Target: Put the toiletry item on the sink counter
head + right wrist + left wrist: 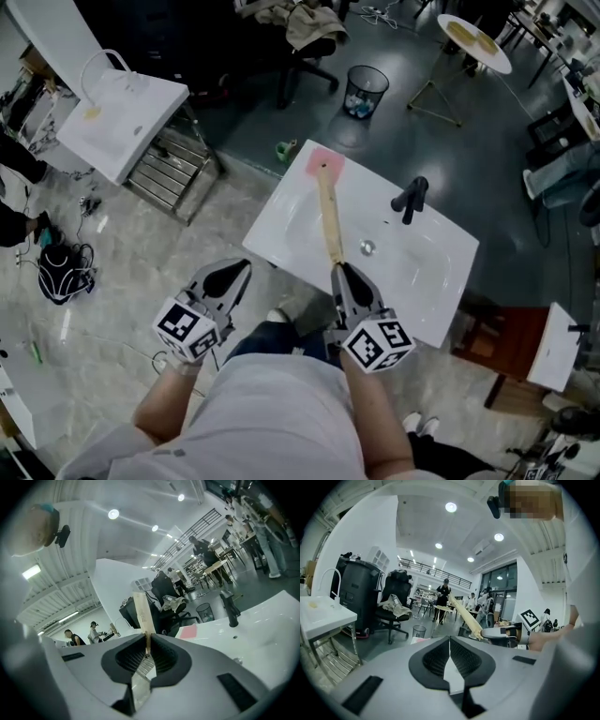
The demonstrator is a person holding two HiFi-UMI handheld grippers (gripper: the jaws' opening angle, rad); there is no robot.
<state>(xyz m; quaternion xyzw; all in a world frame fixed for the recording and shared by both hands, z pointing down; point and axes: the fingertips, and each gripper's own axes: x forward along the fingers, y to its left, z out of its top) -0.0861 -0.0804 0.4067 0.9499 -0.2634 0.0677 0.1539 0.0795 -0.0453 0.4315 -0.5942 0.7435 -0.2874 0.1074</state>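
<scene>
right gripper (339,272) clenched on long wooden stick (329,217) with illegible print, over white sink (436,274); left gripper (233,273) closed, empty

Sink (441,272) glossy white; long stick (329,220) pale matt wood; faucet (411,199) matt black.

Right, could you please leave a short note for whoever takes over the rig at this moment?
Left gripper: shut, empty, held off the near-left edge of the white sink.
Right gripper: shut on one end of the long tan toiletry item, which slants up over the basin toward the pink pad at the far corner.
Done: item is in hand.
Left: lay it on the counter rim and open the jaws.
</scene>
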